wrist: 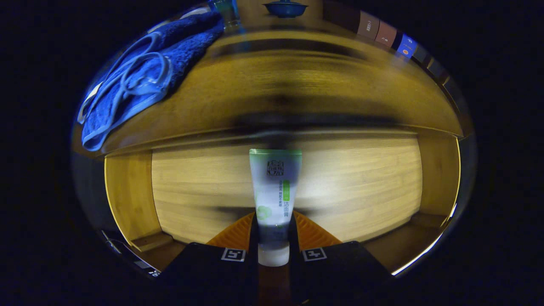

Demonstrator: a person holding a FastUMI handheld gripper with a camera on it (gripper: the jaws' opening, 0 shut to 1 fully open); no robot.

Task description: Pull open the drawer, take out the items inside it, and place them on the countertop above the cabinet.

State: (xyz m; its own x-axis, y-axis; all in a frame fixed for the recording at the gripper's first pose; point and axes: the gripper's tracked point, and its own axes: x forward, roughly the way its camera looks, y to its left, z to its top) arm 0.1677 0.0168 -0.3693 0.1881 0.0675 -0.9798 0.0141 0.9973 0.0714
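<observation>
I have the claw [274,231] clamped on a tube [275,191] of face cleanser, one finger pressing on each side of its lower body near the cap. The tube stands upright between the fingers, its pale cap down toward me and its flat green-edged crimped end pointing up and away. It is white with green print on its front.

Beyond the tube I see the open drawer [131,195], a light wooden box whose pale bottom board spreads out behind the tube, with darker side walls rising on either side. The tube is held over the inside of the drawer; whether its cap touches the drawer floor, I cannot tell.

Above the far wall of the drawer runs the counter [297,85], a yellowish-brown wooden top, blurred in places. On its left part lies a blue towel [140,80], bunched up, with a lighter blue trim looping across it and one end hanging over the counter's front lip. At the far back of the counter sits a dark blue bowl [285,8]. To the right, at the back, a row of small boxes [384,36] stands, brown ones and a blue one.
</observation>
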